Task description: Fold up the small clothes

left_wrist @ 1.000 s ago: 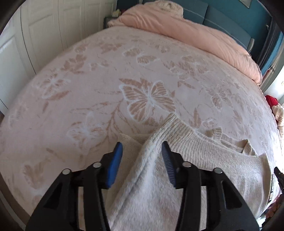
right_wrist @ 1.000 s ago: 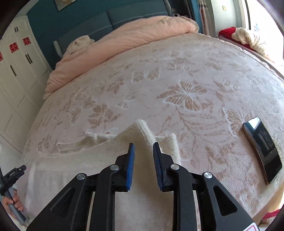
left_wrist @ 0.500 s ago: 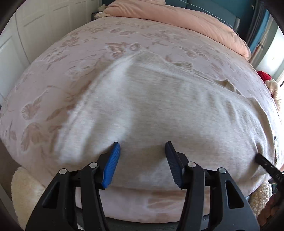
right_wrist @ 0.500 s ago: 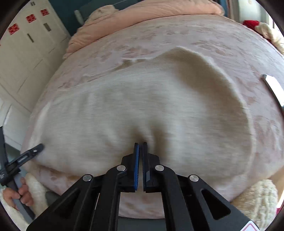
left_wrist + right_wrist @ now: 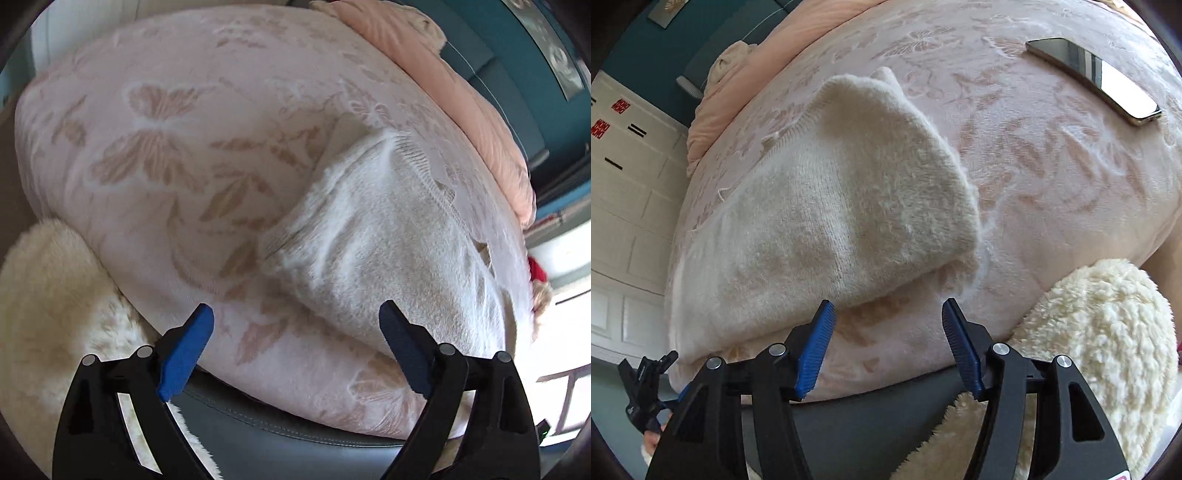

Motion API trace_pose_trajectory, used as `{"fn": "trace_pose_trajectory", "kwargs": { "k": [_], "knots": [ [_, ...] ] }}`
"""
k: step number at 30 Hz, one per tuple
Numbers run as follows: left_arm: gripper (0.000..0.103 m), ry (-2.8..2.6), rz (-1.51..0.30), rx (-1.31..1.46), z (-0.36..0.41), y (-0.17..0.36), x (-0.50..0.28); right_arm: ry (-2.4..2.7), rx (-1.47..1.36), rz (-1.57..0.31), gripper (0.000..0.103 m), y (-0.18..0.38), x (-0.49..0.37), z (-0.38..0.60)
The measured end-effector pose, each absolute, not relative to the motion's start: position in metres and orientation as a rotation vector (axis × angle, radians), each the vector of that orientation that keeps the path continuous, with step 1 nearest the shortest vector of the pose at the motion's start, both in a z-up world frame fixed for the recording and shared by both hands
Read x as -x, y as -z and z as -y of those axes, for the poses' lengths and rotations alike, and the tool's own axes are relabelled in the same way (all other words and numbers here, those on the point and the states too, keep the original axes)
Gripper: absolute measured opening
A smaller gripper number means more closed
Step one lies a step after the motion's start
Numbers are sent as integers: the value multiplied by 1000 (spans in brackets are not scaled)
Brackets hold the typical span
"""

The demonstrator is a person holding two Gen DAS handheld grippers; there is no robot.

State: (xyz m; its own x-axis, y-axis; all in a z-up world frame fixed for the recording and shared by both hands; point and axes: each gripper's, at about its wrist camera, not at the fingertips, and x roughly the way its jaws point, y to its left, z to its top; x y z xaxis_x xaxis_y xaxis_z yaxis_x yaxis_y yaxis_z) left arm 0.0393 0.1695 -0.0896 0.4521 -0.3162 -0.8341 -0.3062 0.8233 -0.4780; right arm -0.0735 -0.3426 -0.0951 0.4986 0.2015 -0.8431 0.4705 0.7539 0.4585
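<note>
A cream knitted sweater lies flat on the pink butterfly bedspread, folded over itself with its fold edge near the bed's front edge. My left gripper hovers just off that front edge, at the sweater's left corner; its jaws are opening, with only bedspread and the sweater's edge seen between them. My right gripper hangs by the sweater's right corner; its jaws are opening too, and the pads touch no cloth.
A phone lies on the bedspread at the right. A fluffy cream rug or cushion sits below the bed's dark frame. A rolled peach duvet lies at the headboard. White wardrobe doors stand on the left. The other gripper shows at lower left.
Both grippers drew the sweater's far part toward the front edge, folding it over. The right gripper, shut on the cloth half a second ago, has let go; both now stand wider and lower.
</note>
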Motion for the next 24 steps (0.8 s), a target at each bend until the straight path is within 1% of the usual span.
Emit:
{"fn": "trace_pose_trajectory", "kwargs": {
  "k": [1, 3, 4, 5, 6, 7, 8, 10, 11, 13, 15, 17, 18, 19, 20, 21, 23, 24],
  "knots": [
    [89, 16, -1123, 694, -170, 97, -41, 150, -759, -1048, 69, 97, 65, 342],
    [96, -19, -1108, 755, -171, 104, -48, 141, -816, -1019, 70, 101, 48, 342],
    [97, -40, -1095, 780, -171, 104, -51, 156, -835, -1002, 69, 102, 40, 342],
    [91, -60, -1094, 792, -171, 101, -55, 167, -863, -983, 58, 101, 33, 344],
    [79, -61, -1086, 805, -171, 97, -59, 163, -912, -955, 26, 92, 22, 346],
    [33, -21, -1079, 820, -171, 92, -64, 148, -923, -924, 17, 81, 20, 347],
    [20, -7, -1116, 809, -170, 87, -72, 120, -932, -875, 16, 65, 22, 348],
    [11, 38, -1099, 856, -176, 67, -73, 77, -917, -816, 14, 30, 31, 348],
    [9, 58, -1085, 843, -178, 51, -71, 60, -918, -803, 13, 17, 38, 348],
    [8, 88, -1077, 801, -181, 22, -61, 65, -885, -819, 13, 6, 55, 348],
    [8, 85, -1107, 768, -185, 10, -48, 110, -801, -903, 12, 23, 71, 349],
    [9, 37, -1149, 679, -187, 22, -34, 165, -784, -1043, 12, 71, 80, 354],
    [9, 14, -1193, 652, -185, 40, -33, 190, -795, -1116, 12, 99, 85, 354],
    [9, -16, -1246, 650, -186, 64, -29, 195, -824, -1124, 12, 110, 91, 355],
    [9, -47, -1296, 657, -188, 88, -24, 190, -854, -1099, 13, 107, 95, 357],
    [9, -62, -1316, 669, -188, 104, -19, 182, -859, -1085, 15, 97, 97, 360],
    [13, -49, -1253, 651, -187, 99, -13, 187, -817, -1086, 17, 78, 101, 368],
    [14, -36, -1238, 616, -186, 90, -15, 185, -793, -1089, 20, 69, 104, 373]
  ]
}}
